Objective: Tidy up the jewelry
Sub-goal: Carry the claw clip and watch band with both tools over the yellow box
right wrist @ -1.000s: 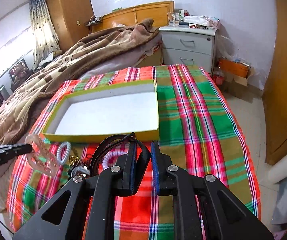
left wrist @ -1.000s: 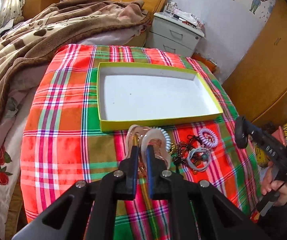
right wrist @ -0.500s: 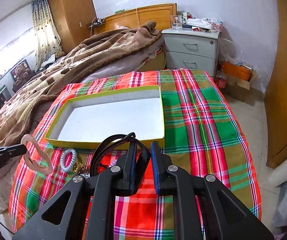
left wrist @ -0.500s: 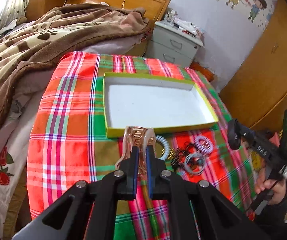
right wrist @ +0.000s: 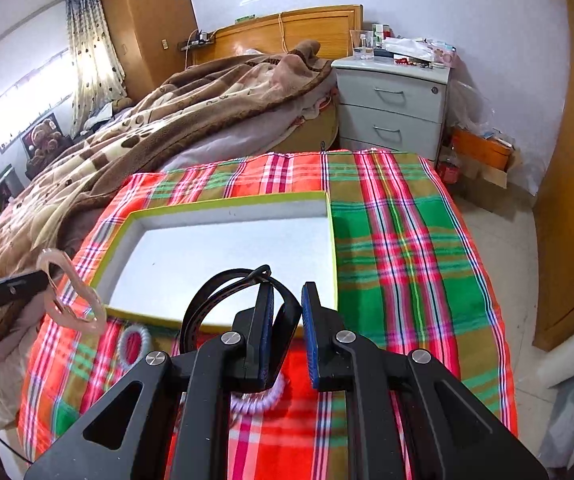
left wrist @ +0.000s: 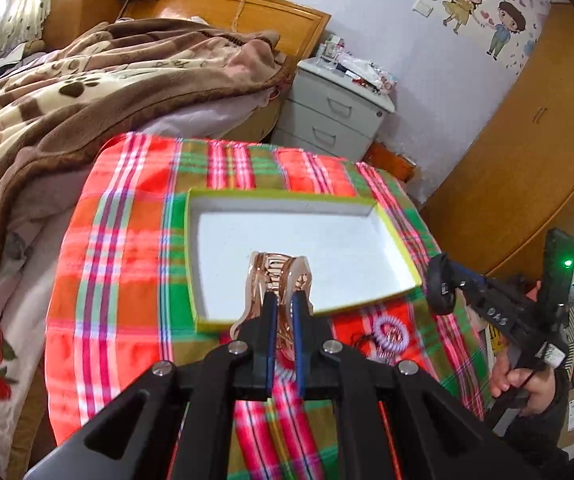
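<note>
Left wrist view: the left gripper (left wrist: 281,305) has its fingers pinched nearly together on a rose-gold hair claw (left wrist: 280,276), which stands up out of the tips with its long axis running forward along the fingers. The claw's upper end hangs over the near part of the white tray (left wrist: 401,257), just past its yellow-green front rim, and it does not appear to touch the floor of the tray. The coming release turns on exactly that: the tray lies straight ahead and below, so a short carry forward and down should suffice, I judge.

In the right wrist view the right gripper (right wrist: 288,309) shows a visible gap between its blue pads, yet a black headband (right wrist: 223,286) loops around the left finger and arches out toward the tray; whether the fingers truly clamp it I cannot tell. This gripper sits at the tray's near right corner, so both hands are about equally close to the tray.

Left behind on the plaid surface (right wrist: 407,240), just outside the front rim, are a lilac coil hair tie (left wrist: 387,330) and a white coil hair tie (right wrist: 134,345). The tray interior is bare and wide, giving open room; the raised rim is the only edge to clear. The surface's right half is bare too.
</note>
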Action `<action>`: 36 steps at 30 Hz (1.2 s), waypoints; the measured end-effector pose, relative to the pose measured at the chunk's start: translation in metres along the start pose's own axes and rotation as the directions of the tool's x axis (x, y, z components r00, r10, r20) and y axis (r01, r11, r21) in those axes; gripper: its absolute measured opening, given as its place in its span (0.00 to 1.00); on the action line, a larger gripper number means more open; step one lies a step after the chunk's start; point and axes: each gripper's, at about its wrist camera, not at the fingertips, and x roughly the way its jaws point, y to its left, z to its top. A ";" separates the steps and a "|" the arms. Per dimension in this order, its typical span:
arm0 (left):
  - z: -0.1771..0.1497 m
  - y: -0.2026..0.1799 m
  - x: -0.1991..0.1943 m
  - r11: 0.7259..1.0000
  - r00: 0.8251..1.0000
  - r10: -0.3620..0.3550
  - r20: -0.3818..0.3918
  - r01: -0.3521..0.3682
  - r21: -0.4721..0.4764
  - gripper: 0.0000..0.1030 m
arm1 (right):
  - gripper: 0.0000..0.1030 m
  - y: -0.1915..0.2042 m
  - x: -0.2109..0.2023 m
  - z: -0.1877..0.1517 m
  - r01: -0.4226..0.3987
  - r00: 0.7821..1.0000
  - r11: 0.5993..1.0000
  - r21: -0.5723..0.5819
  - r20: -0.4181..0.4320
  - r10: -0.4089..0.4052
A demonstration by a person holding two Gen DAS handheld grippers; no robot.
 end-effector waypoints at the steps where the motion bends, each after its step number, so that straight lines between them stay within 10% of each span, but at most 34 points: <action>1: 0.005 0.000 0.003 1.000 1.000 -0.009 0.001 0.009 0.000 0.07 | 0.14 0.000 0.005 0.004 0.003 1.000 1.000 -0.002 -0.003 -0.003; 15: 0.061 0.023 0.089 0.993 0.993 -0.100 -0.061 0.095 -0.075 0.08 | 0.14 -0.006 0.096 0.045 0.027 0.994 0.999 -0.033 -0.105 -0.030; 36: 0.085 0.035 0.143 0.997 0.990 0.065 -0.127 -0.068 -0.024 0.11 | 0.15 0.005 0.152 0.059 0.101 0.978 0.983 -0.153 -0.167 -0.126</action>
